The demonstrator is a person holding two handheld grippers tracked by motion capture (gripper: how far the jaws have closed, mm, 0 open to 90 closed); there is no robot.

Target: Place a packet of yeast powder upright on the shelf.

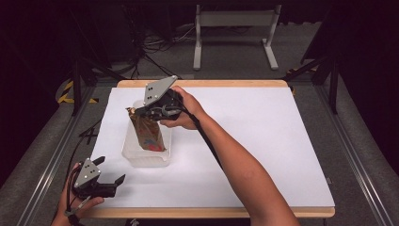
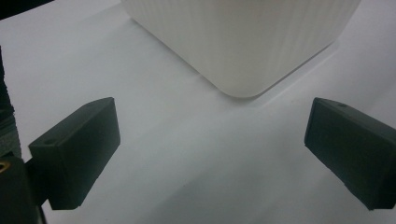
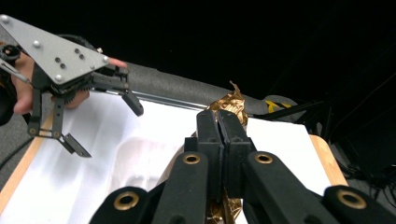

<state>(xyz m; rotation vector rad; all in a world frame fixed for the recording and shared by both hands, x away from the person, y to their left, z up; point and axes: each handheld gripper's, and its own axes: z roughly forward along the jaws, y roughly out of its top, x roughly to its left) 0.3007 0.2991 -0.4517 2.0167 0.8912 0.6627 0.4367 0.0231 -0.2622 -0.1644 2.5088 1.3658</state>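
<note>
No legible text, labels, brands or numbers anywhere. The brown packet (image 1: 147, 133) carried a red-and-blue print, too blurred to read. Nothing readable on the tub (image 1: 141, 157).

- The right gripper (image 1: 141, 112) hangs over the far end of a container (image 1: 133, 159) and pinches the top of a snack bag (image 1: 147, 134).
- The snack bag stands tilted inside the container, below that gripper.
- The container sits on the table (image 1: 263, 141), left of its middle.
- The left gripper (image 1: 113, 181) rests at the table's near left corner, just short of the container's near corner, jaws apart.
</note>
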